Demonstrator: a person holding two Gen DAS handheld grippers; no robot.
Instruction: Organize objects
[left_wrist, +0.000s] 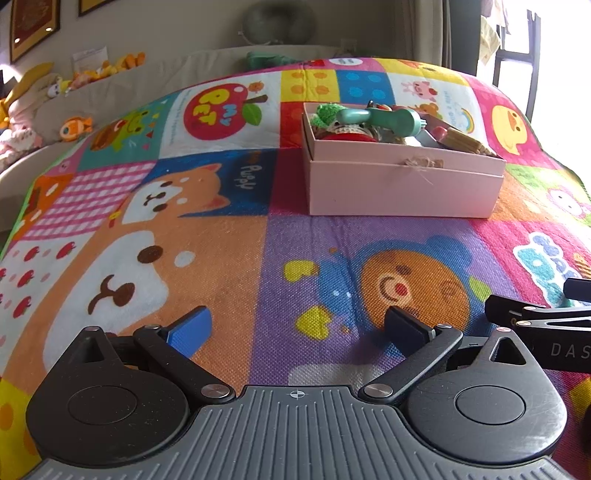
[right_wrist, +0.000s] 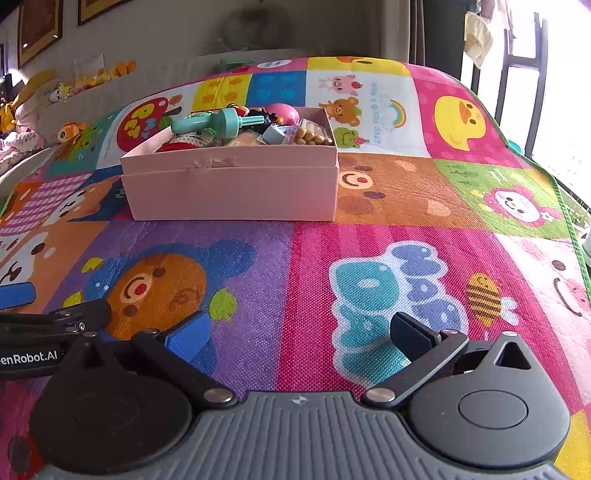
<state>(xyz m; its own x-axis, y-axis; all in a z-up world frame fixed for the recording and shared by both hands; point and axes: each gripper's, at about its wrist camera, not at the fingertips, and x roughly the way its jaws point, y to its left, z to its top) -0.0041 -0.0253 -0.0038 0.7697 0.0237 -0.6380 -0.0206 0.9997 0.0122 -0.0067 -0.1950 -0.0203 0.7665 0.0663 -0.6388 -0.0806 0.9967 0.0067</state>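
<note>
Bedroom, bright window at right, patchwork play mat (left_wrist: 229, 236) spreading over the bed. Pink box (left_wrist: 402, 184) sitting on the mat, well ahead of both tongs, open-topped and heaped: teal toy (left_wrist: 376, 118) lying across the pile with its long axis running left to right, green knit piece (left_wrist: 325, 112) at the far left corner, wooden piece (left_wrist: 463, 140) at the right end, a pink egg shape (right_wrist: 283, 112) and a tray of beads (right_wrist: 312, 134) showing from the right-wrist view. No loose objects showing on the mat near the box in either view; plush toys (left_wrist: 75, 127) lining the far left ledge, well apart. Left gripper (left_wrist: 297, 326) hovering low over the mat, jaws spread wide, gripping nothing. Right gripper (right_wrist: 297, 332) doing likewise, wide apart, empty. Both resting side by side, each catching the other's edge at frame border. Box lying ahead and rightward of the left gripper, ahead and leftward of the right gripper, so roughly between the two, neither clearly nearer. Fitting either a box already packed or a box waiting to be emptied and sorted; not settling which from this.
</note>
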